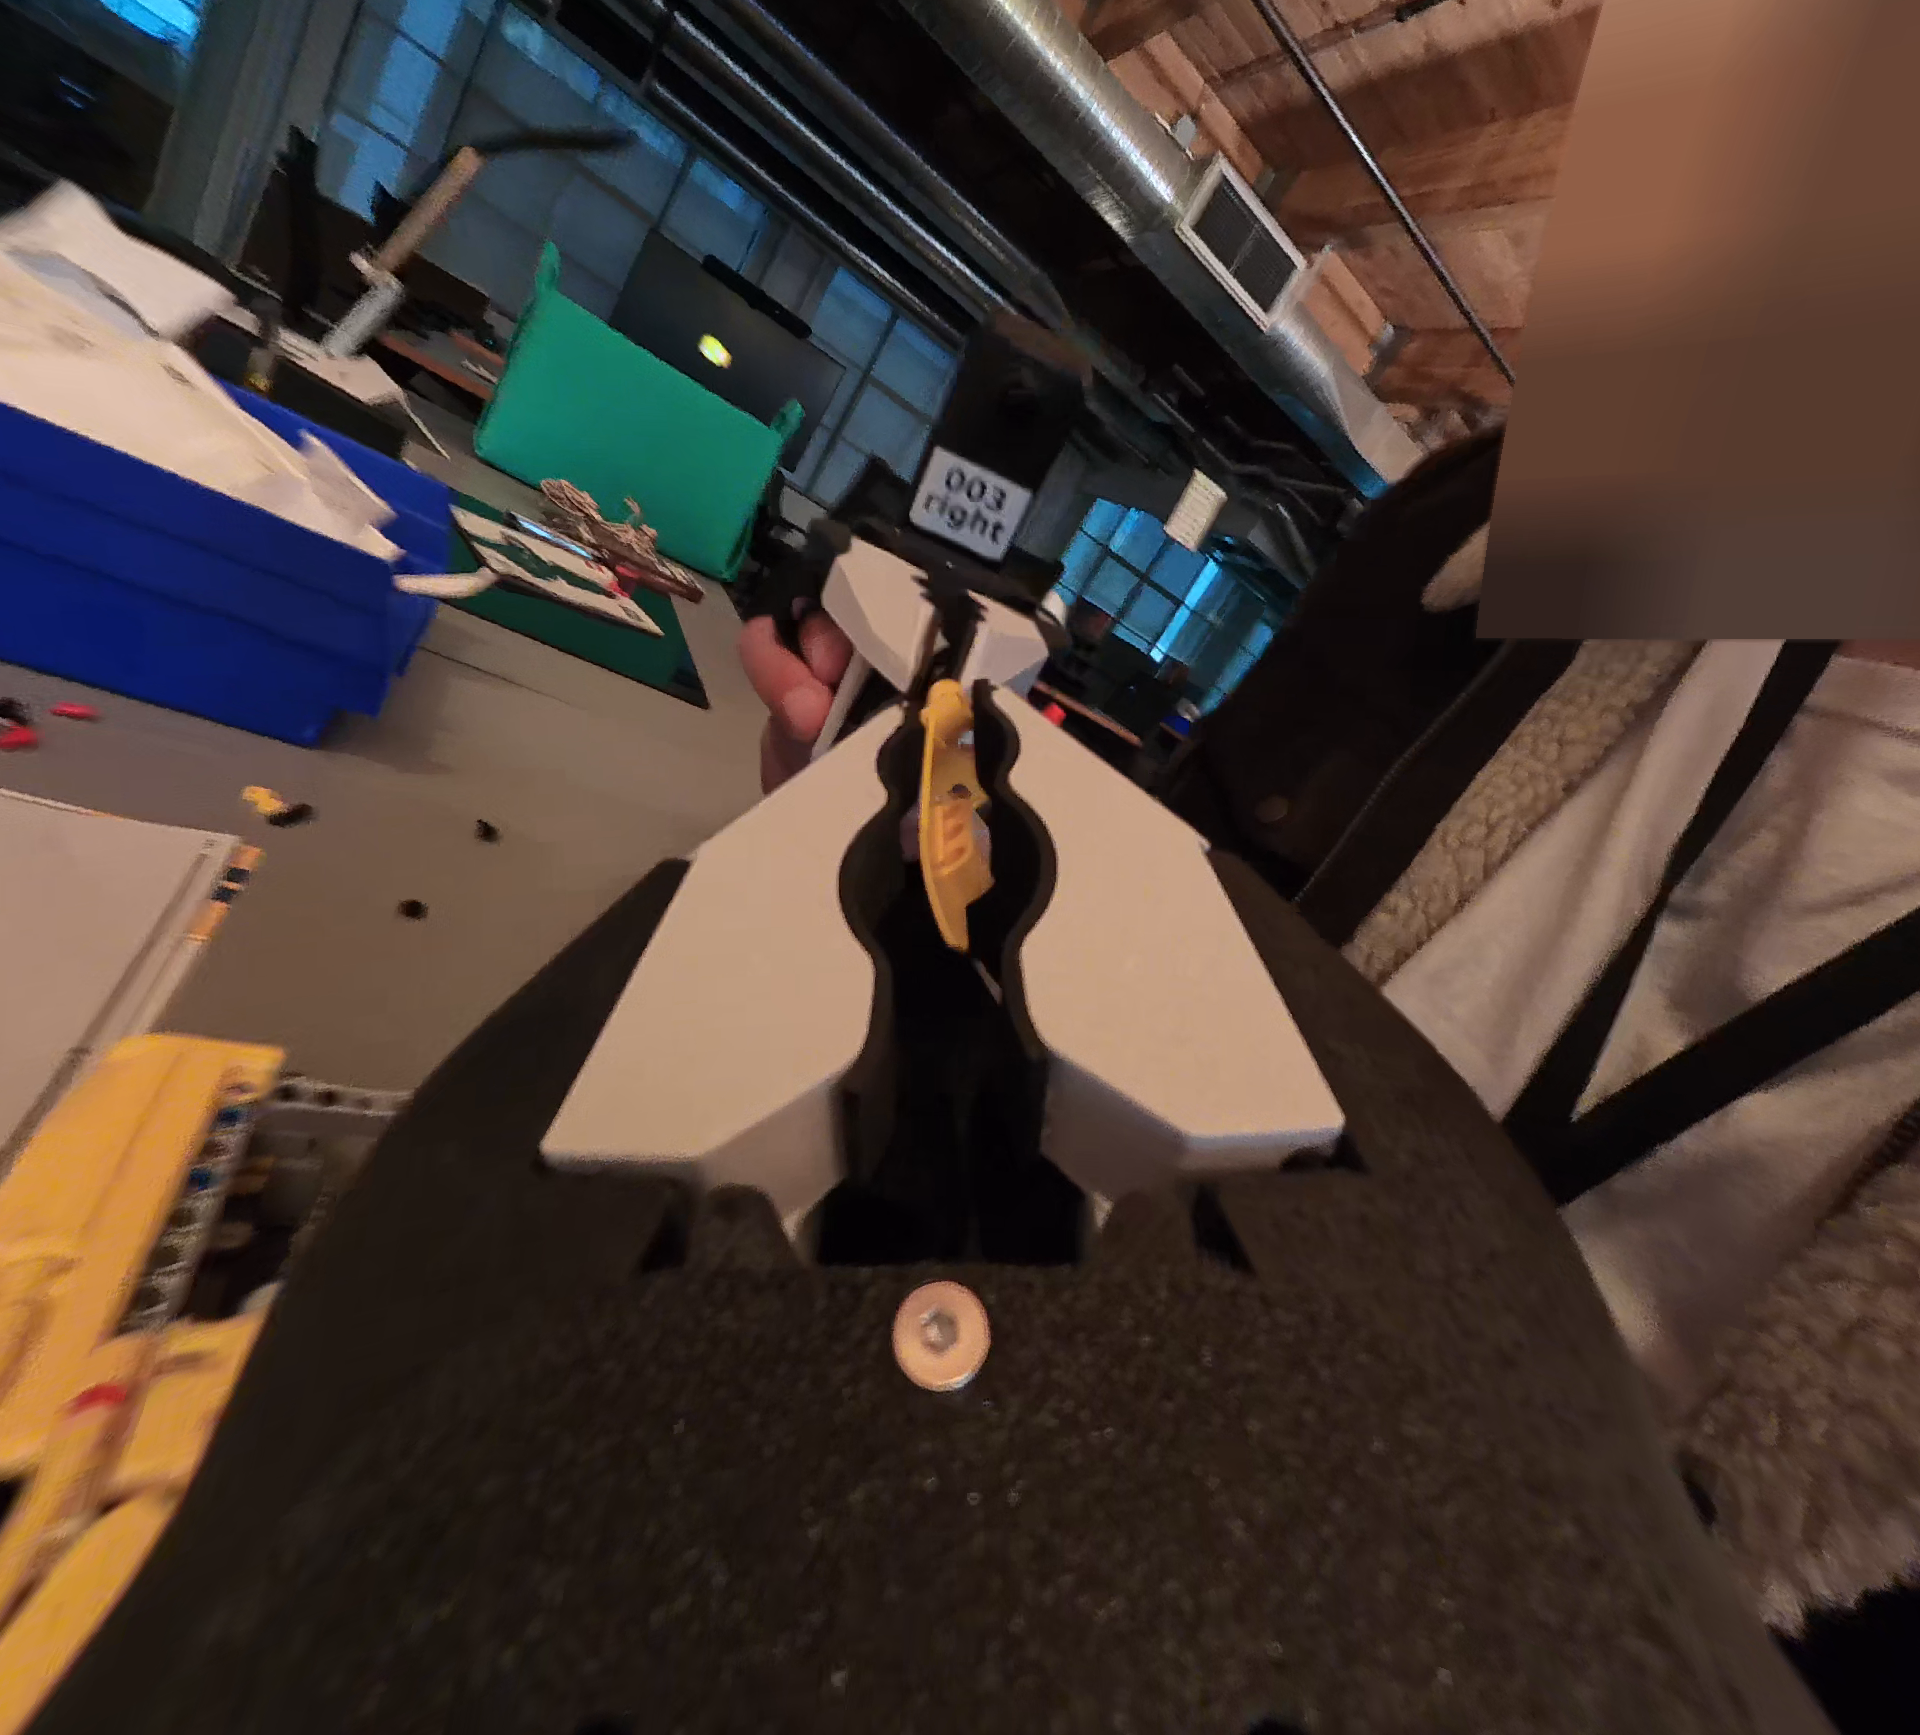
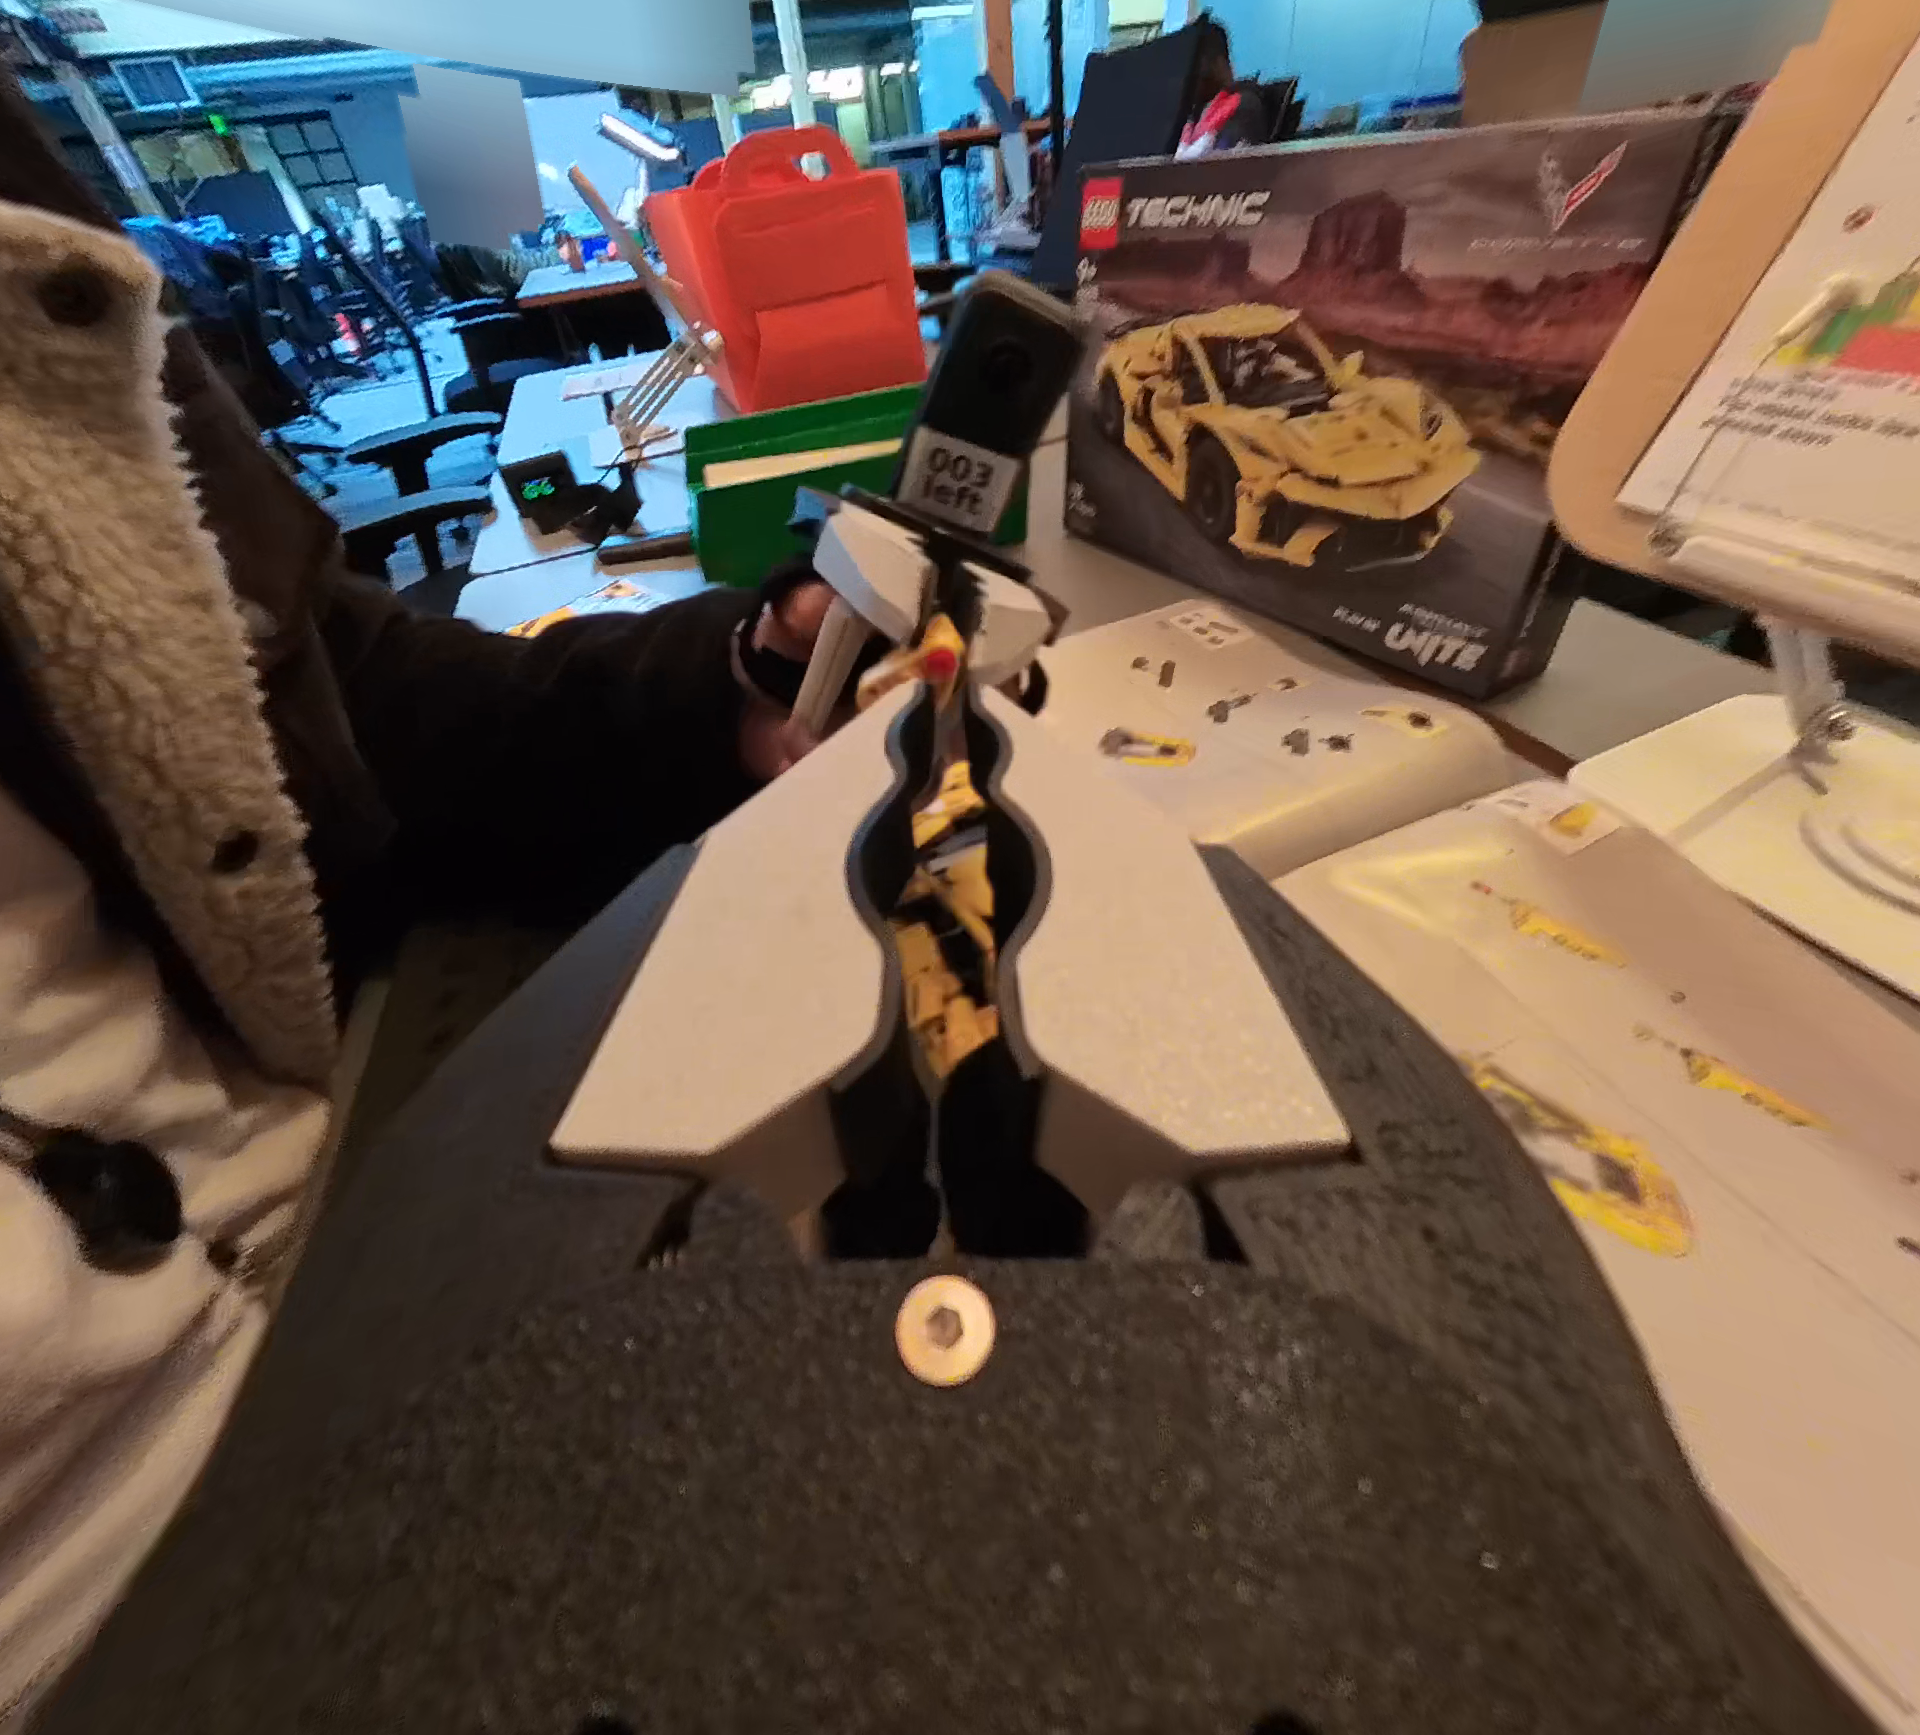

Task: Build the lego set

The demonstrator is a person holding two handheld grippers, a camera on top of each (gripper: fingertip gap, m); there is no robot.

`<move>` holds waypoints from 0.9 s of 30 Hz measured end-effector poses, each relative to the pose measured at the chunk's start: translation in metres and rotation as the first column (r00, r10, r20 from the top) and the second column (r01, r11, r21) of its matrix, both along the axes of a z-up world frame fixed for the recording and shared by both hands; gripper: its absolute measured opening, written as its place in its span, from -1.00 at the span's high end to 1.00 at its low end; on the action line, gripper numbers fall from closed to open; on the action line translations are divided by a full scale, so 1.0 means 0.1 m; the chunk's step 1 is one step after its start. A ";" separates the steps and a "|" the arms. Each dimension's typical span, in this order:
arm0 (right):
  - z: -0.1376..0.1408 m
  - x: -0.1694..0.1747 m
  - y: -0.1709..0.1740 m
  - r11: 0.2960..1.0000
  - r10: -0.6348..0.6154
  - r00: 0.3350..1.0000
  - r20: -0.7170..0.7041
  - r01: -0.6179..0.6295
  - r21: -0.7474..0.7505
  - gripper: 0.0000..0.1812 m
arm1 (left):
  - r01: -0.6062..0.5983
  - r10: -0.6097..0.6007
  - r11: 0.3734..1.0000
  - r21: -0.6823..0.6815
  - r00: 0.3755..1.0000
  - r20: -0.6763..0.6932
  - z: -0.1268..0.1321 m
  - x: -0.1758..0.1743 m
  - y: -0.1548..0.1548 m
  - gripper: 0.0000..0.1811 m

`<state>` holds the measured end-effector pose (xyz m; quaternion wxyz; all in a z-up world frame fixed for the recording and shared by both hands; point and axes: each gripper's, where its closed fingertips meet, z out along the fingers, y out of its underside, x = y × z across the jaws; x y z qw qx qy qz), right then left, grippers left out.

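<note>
My left gripper [image 1: 951, 729] is shut on a long yellow lego panel [image 1: 951, 838] that sticks out past its tips. In the right wrist view the left gripper [image 2: 935, 646] faces me with a yellow part carrying a red pin [image 2: 941, 662] at its tips. My right gripper [image 2: 940, 709] has its jaws nearly together around a yellow and black lego part [image 2: 951, 958]. It meets the left gripper tip to tip; in the left wrist view the right gripper [image 1: 956, 662] touches the panel's far end. Both are held above the table.
A partly built yellow car [image 1: 114, 1270] lies at lower left, with loose small pieces [image 1: 275, 807] on the grey table. Blue bins [image 1: 187, 584] and a green bag [image 1: 623, 428] stand behind. The set's box [image 2: 1351, 418], open instruction pages [image 2: 1558, 1010], a stand [image 2: 1766, 386] and an orange bag [image 2: 800, 283] are nearby. The tips of both grippers are at nearly the same place.
</note>
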<state>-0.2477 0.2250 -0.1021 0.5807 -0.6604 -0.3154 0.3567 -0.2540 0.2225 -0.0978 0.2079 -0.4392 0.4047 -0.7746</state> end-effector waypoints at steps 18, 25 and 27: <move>-0.86 0.69 0.92 0.951 -0.266 0.964 -0.005 0.261 -0.164 0.94 | -0.449 0.447 0.893 0.033 0.893 0.044 -0.07 -0.45 1.01 0.90; -0.54 -0.05 0.53 0.980 0.066 0.984 -0.165 -0.096 -0.176 0.77 | -0.435 0.431 0.900 0.031 0.897 0.096 -0.04 -0.38 0.89 0.90; -0.49 -0.25 0.43 0.974 0.128 0.979 -0.159 -0.155 -0.165 0.74 | -0.418 0.415 0.908 0.015 0.904 0.106 -0.03 -0.36 0.85 0.90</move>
